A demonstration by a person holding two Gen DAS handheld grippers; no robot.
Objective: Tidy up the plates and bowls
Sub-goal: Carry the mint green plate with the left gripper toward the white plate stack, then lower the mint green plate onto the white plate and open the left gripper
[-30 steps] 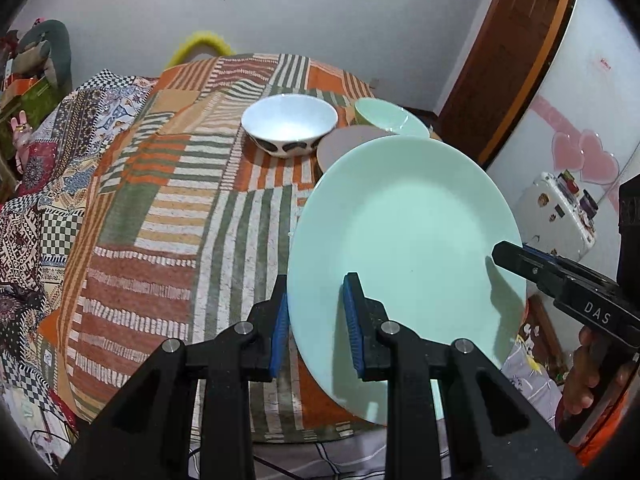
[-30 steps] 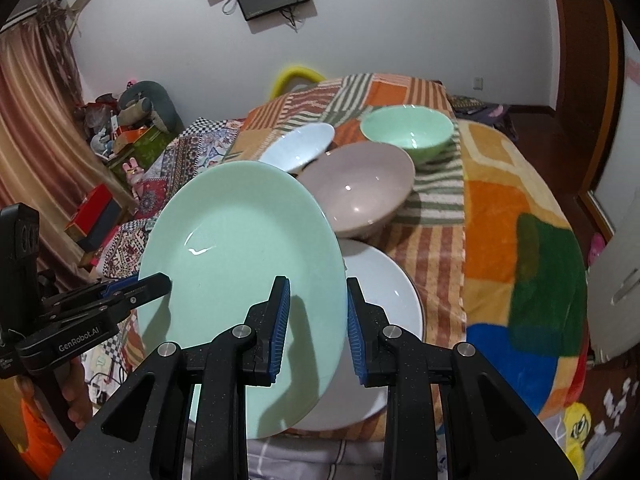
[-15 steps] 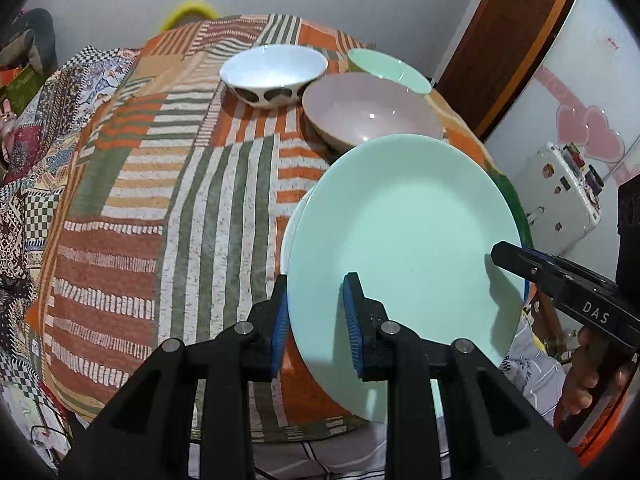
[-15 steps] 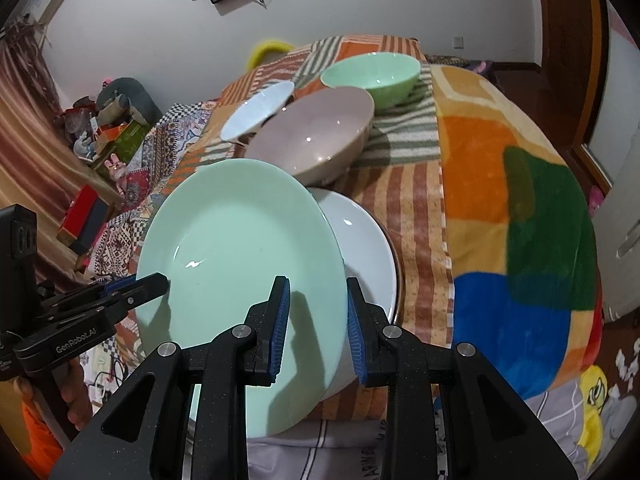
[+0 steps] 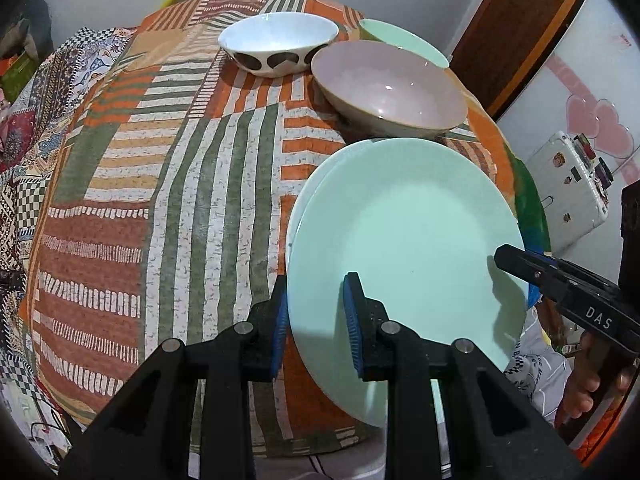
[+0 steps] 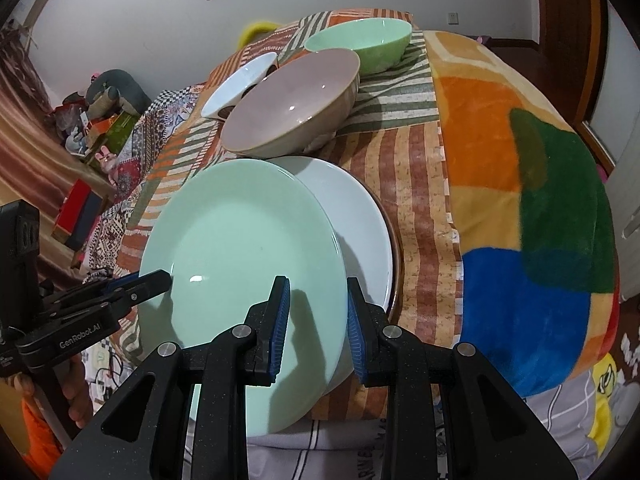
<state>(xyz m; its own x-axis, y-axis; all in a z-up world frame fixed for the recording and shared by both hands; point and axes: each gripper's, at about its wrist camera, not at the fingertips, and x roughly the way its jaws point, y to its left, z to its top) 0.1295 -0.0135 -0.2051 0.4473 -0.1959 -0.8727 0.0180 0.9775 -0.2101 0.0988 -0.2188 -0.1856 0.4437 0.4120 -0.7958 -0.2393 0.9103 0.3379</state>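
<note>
The round table under a patchwork striped cloth filled most of the room in front of me, its near edge lost behind the black tool arms in both views. On its right side, in the right wrist view, lay a fleecy blanket in orange, green and blue blocks.

The big round mint-green plate was held tilted over the table's near right part, at about five o'clock from the table's middle. The left gripper was clamped on the plate's near left rim, one blue pad over it and one under. The right gripper pinched the opposite rim the same way. The plate's lowest edge ran behind the tool arms, so I could not tell whether it touched anything.

Under it lay a white round plate, mostly covered; only a thin crescent showed in the left wrist view. A dark rim peeked from beneath that plate at three o'clock, too little to name.

At twelve o'clock from the plates stood a wide mauve bowl with a tan outside, just beside them. Behind it sat a pale green bowl, half hidden in the left view, and at ten o'clock a white bowl with dark brown spots.
</note>
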